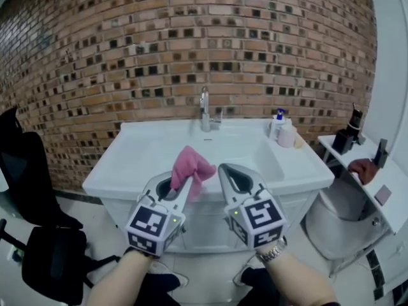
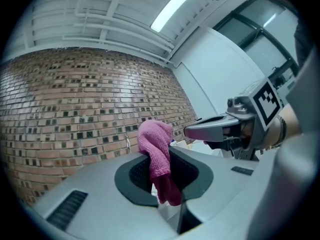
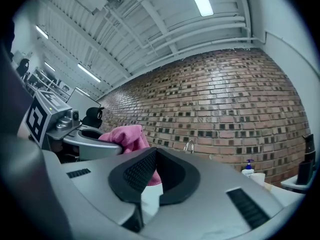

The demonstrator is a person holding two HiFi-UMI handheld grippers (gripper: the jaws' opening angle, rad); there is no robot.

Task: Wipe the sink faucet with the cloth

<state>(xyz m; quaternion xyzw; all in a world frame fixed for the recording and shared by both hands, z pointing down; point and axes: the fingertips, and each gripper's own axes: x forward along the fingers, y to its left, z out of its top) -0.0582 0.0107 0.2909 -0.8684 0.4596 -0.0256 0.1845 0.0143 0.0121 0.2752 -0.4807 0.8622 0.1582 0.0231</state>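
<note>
Approach step — left gripper (image 1: pixel 180 190) jaws clamp the pink cloth (image 2: pixel 157 151), right gripper (image 1: pixel 231 174) jaws meet empty; next, carry it forward onto the faucet (image 1: pixel 204 110), well beyond the jaws.

Bright even light from ceiling strip lamps (image 2: pixel 176 6); soft shadows; heavy fisheye curving, dark corners.

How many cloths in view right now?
1. A pink cloth, pinched in the left tongs and held up in front of the sink. No other cloth shows, though both tongs hide part of the sink.
</note>
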